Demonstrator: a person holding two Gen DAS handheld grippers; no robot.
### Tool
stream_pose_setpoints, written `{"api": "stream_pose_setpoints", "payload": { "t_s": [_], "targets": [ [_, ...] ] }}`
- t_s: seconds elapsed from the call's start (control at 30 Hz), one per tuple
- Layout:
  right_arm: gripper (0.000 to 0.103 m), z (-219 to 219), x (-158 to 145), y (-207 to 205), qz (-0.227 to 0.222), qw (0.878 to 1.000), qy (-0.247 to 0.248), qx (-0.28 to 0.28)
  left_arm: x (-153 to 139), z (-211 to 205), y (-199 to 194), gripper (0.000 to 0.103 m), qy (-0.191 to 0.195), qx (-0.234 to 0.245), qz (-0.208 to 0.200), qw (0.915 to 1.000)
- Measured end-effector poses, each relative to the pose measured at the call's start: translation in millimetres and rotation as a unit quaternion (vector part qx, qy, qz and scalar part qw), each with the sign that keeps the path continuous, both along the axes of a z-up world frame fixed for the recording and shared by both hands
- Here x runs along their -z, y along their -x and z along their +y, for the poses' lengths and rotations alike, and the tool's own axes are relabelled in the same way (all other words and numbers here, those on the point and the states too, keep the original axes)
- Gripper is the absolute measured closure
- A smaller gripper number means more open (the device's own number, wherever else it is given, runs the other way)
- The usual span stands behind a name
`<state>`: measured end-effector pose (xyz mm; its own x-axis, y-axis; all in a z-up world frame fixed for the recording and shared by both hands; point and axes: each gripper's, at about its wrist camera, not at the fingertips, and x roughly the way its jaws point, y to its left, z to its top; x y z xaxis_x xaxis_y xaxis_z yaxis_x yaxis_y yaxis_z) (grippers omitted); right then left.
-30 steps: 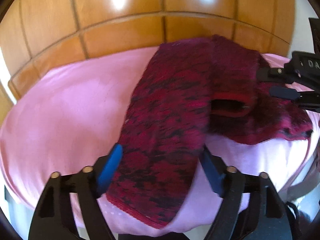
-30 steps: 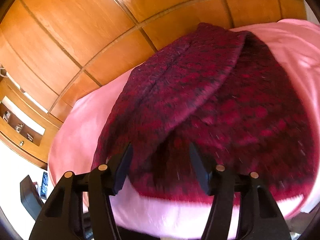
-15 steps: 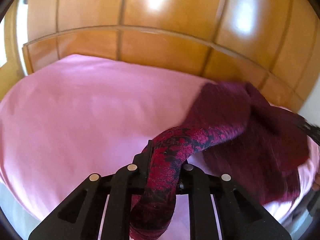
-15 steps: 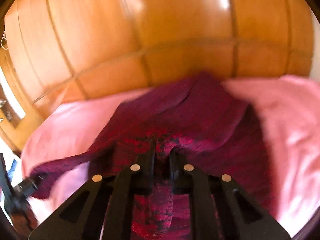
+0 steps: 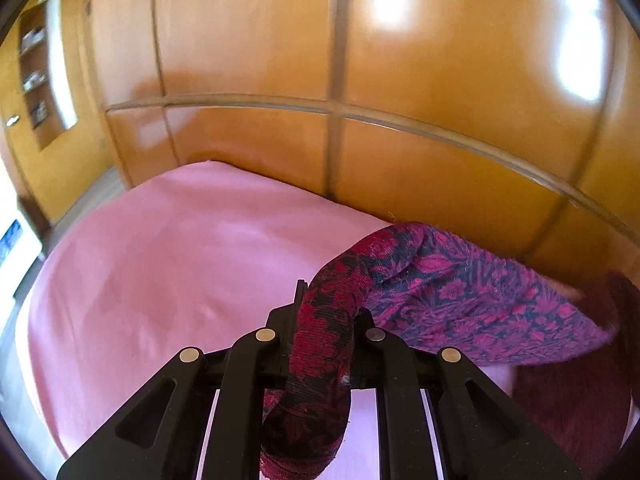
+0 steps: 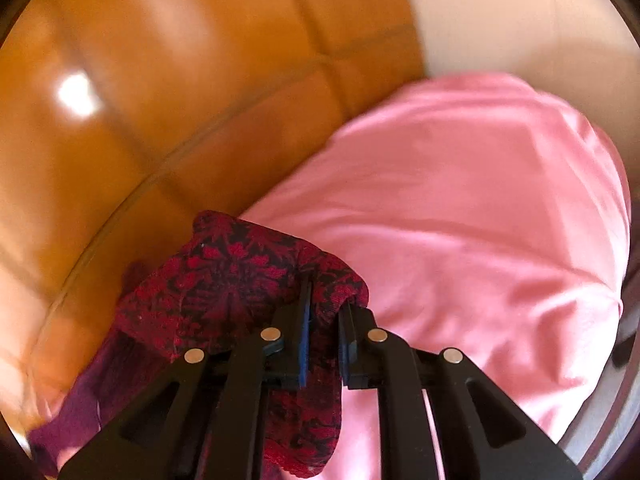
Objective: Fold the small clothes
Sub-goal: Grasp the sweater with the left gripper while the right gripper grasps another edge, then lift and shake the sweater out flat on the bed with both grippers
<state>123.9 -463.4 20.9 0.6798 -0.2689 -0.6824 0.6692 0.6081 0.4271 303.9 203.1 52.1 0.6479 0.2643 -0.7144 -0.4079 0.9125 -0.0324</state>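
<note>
A small dark red knitted garment with a black pattern [image 5: 460,292] hangs stretched between my two grippers above the pink bed sheet [image 5: 168,264]. My left gripper [image 5: 326,320] is shut on one edge of it; the cloth bunches over the jaws and runs off to the right. In the right wrist view the garment [image 6: 232,284] drapes to the left, and my right gripper [image 6: 324,324] is shut on another edge of it. The pink sheet [image 6: 460,220] lies below and to the right.
A glossy wooden panelled wall [image 5: 360,80] stands right behind the bed and shows in the right wrist view [image 6: 160,80] too. A wooden shelf niche [image 5: 44,72] is at the far left. A pale wall [image 6: 520,20] is at the upper right.
Both grippers went from open around the garment to shut on it, then lifted it off the sheet. They have moved apart, pulling the cloth out between them.
</note>
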Motion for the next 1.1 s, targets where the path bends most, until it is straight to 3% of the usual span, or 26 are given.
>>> {"api": "stream_pose_setpoints", "payload": {
  "t_s": [0.03, 0.1, 0.13, 0.17, 0.2, 0.23, 0.3, 0.4, 0.43, 0.5, 0.53, 0.57, 0.63, 0.7, 0.77, 0.8, 0.83, 0.87, 0.9, 0.97, 1.1],
  "targets": [
    [0.082, -13.8, 3.6, 1.7, -0.003, 1.0, -0.012, 0.017, 1.4, 2.8, -3.7, 0.089, 0.002, -0.01, 0.002, 0.9999],
    [0.058, -29.4, -0.1, 11.5, -0.012, 0.999, -0.024, 0.036, 3.2, 8.3, -10.6, 0.088, 0.013, -0.021, 0.002, 0.9997],
    [0.05, -31.2, -1.9, 15.4, -0.014, 0.999, -0.02, 0.043, 3.7, 8.2, -10.0, 0.082, 0.014, -0.019, 0.002, 0.9997],
    [0.028, -30.8, -1.3, 18.4, -0.012, 0.999, -0.011, 0.05, 3.1, 7.0, -4.5, 0.066, 0.015, -0.015, -0.005, 0.9998],
    [0.012, -29.5, -3.9, 26.0, -0.012, 0.998, 0.006, 0.059, 2.3, 5.0, 2.0, 0.039, 0.013, -0.016, -0.012, 0.9997],
    [0.011, -23.5, -5.8, 36.0, -0.014, 0.998, 0.025, 0.059, 0.5, 2.2, 18.8, 0.027, 0.007, -0.02, -0.035, 0.9992],
    [0.011, -8.9, -3.3, 47.8, -0.012, 0.999, 0.031, 0.031, 0.6, 1.4, 45.8, 0.024, 0.027, 0.006, -0.076, 0.9967],
    [0.018, 31.1, 17.0, 59.5, -0.011, 0.997, 0.014, -0.076, 15.5, -11.5, 74.0, 0.025, 0.097, 0.079, -0.084, 0.9886],
    [0.021, 51.7, 25.2, 61.6, -0.006, 0.993, 0.009, -0.12, 28.6, -20.8, 83.1, 0.026, 0.131, 0.119, -0.074, 0.9815],
    [0.036, 86.1, 38.7, 63.2, 0.005, 0.983, -0.005, -0.183, 56.4, -34.1, 89.8, 0.036, 0.195, 0.164, -0.041, 0.9663],
    [0.041, 107.8, 49.5, 62.3, 0.012, 0.975, -0.021, -0.223, 76.8, -43.4, 91.9, 0.038, 0.236, 0.182, -0.019, 0.9542],
    [0.049, 122.1, 55.7, 60.6, 0.019, 0.969, -0.028, -0.246, 90.9, -51.5, 92.5, 0.042, 0.257, 0.193, -0.004, 0.9468],
    [0.055, 151.9, 72.3, 56.9, 0.048, 0.957, -0.028, -0.286, 118.2, -74.3, 92.6, 0.042, 0.295, 0.217, 0.026, 0.9303],
    [0.06, 166.7, 84.0, 54.7, 0.074, 0.95, -0.032, -0.302, 130.3, -87.3, 90.5, 0.042, 0.331, 0.226, 0.034, 0.9156],
    [0.06, 178.2, 90.9, 57.8, 0.089, 0.948, -0.024, -0.305, 130.8, -99.4, 90.0, 0.042, 0.351, 0.228, 0.018, 0.9081],
    [0.06, 179.9, 90.9, 60.0, 0.088, 0.948, -0.021, -0.305, 131.7, -102.6, 84.9, 0.043, 0.376, 0.234, 0.016, 0.8966],
    [0.061, 179.5, 90.4, 61.8, 0.087, 0.948, -0.023, -0.304, 133.1, -103.8, 82.3, 0.046, 0.391, 0.234, 0.016, 0.8902],
    [0.066, 178.8, 89.6, 63.2, 0.085, 0.949, -0.029, -0.303, 133.7, -109.1, 78.8, 0.065, 0.403, 0.236, 0.019, 0.8843],
    [0.071, 179.0, 89.0, 63.5, 0.084, 0.948, -0.03, -0.306, 133.6, -114.2, 76.9, 0.08, 0.4, 0.239, 0.025, 0.8841],
    [0.08, 186.6, 89.5, 59.2, 0.089, 0.946, -0.014, -0.312, 130.6, -128.4, 79.0, 0.088, 0.377, 0.247, 0.034, 0.8919],
    [0.087, 206.7, 59.8, 55.1, 0.066, 0.937, 0.023, -0.341, 97.1, -112.3, 83.7, 0.092, 0.372, 0.254, 0.005, 0.893]
  ]
}}
